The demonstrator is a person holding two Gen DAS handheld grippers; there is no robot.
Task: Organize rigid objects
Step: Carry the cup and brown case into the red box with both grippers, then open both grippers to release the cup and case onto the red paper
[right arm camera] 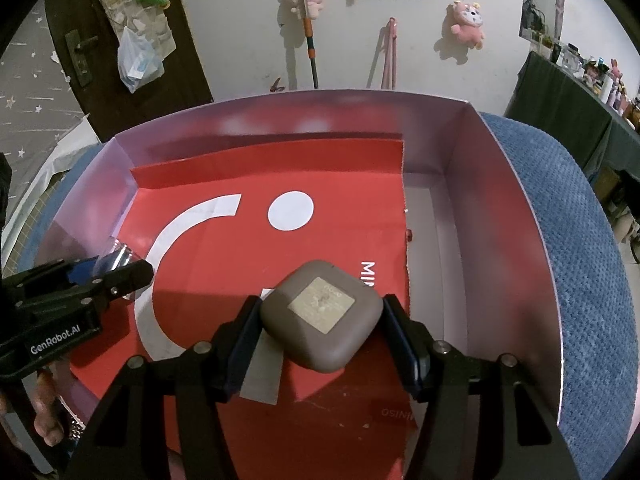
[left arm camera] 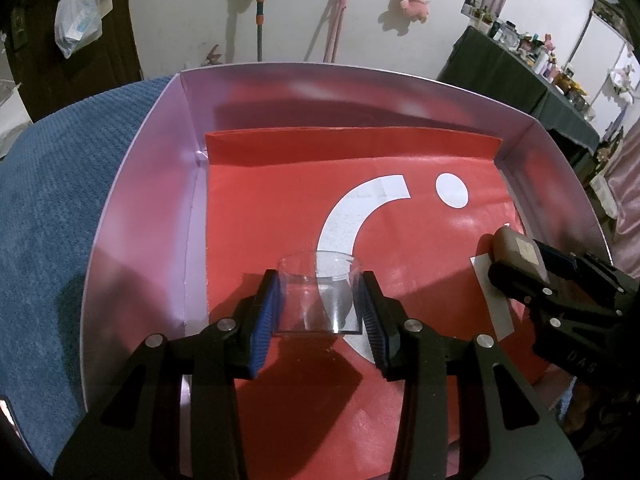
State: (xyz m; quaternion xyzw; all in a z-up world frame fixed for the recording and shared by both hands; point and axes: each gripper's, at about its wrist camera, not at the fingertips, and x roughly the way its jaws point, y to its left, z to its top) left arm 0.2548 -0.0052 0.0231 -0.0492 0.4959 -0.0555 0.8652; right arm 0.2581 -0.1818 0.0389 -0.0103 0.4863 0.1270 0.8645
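You have both things down inside the box (left arm camera: 132,208), low over its red liner (left arm camera: 280,184), so this looks like the setting-down step rather than the carry. Your left gripper (left arm camera: 320,304) is clamped on the clear cup (left arm camera: 316,292), pads pressed to its two sides, with the cup near the left part of the liner, a little in from the box's left wall. Your right gripper (right arm camera: 320,328) has its jaws against the brown case (right arm camera: 320,316), which sits tilted between them over the middle of the liner (whether its underside already rests on the liner, you cannot tell from here). The next move, as I judge it, calls for easing each thing flat, then letting go and lifting straight up. The two grippers are near one another, so release one at a time. There is bare floor to the right of the liner's edge (right arm camera: 404,220), and the box's walls stand tall on every side; clear them before swinging outward.
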